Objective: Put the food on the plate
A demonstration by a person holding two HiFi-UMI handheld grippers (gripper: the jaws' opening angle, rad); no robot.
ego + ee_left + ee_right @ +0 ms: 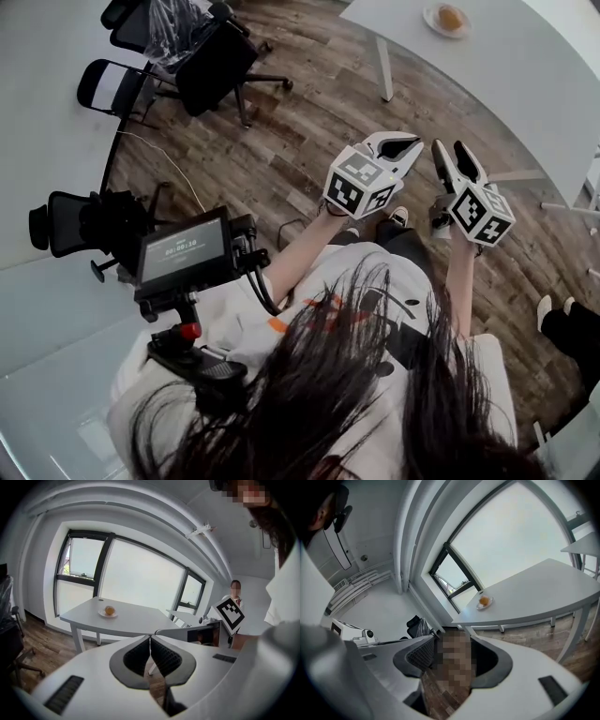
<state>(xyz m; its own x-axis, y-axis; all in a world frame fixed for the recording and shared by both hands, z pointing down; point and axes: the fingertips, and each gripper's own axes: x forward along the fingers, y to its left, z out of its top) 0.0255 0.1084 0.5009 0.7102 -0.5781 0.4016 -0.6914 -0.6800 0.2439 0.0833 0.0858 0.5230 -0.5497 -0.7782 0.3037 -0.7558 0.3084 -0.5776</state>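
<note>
both grippers idling, nowhere near the work. left gripper (150, 638) is sitting clenched, pads meeting tip to tip with nothing between them. right gripper (456, 161) is clamped shut too, carrying nothing. the person is holding them side by side in front of the torso, over the wood floor (281, 159)

food (450, 17) is round and orange-brown, can't tell if it's a bun or fruit. it's lying on the small white plate (431, 22), which is sitting on the white surface (525, 75) by the window. it's well apart from both grippers, ahead and a bit right of them in the head view, and both gripper views are looking across at it from far off

my read: food is looking plated already, and I'm not seeing any other food off the plate. if a pick is coming, I'd be walking up to the surface first and opening the jaws before descending. then coming in from above, pads straddling the widest part, and squeezing lightly since it's looking soft
</note>
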